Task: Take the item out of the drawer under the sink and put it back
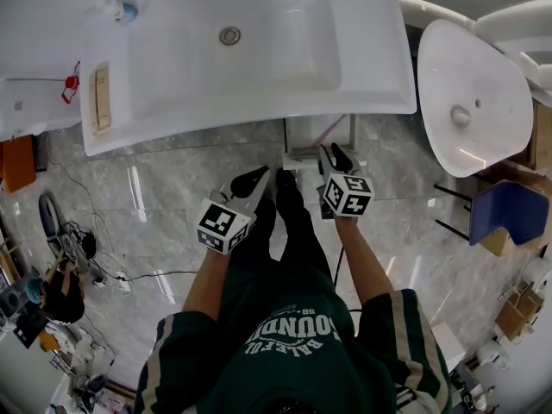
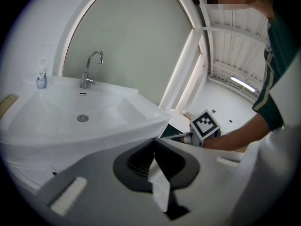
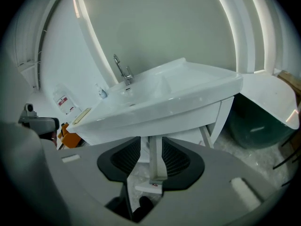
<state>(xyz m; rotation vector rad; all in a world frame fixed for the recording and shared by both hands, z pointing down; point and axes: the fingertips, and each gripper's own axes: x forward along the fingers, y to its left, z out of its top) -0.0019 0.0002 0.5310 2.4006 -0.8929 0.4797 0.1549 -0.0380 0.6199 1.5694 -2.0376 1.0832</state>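
A white sink (image 1: 259,50) stands over a marble floor, and a drawer (image 1: 300,156) juts out from beneath its front edge. The left gripper view shows the drawer's dark inside (image 2: 178,136); I cannot make out an item in it. My right gripper (image 1: 332,155) is at the drawer's front. Its jaws are open, and between them (image 3: 151,154) stands a white upright strip (image 3: 156,161), seemingly the drawer's edge, with a gap on its left side. My left gripper (image 1: 263,178) hangs just left of the drawer, shut and empty (image 2: 154,149).
A second white basin (image 1: 470,102) and a blue chair (image 1: 509,210) stand to the right. A soap bottle (image 1: 125,9) sits at the sink's back left. An orange box (image 1: 17,162) and cables (image 1: 86,248) lie on the floor at left.
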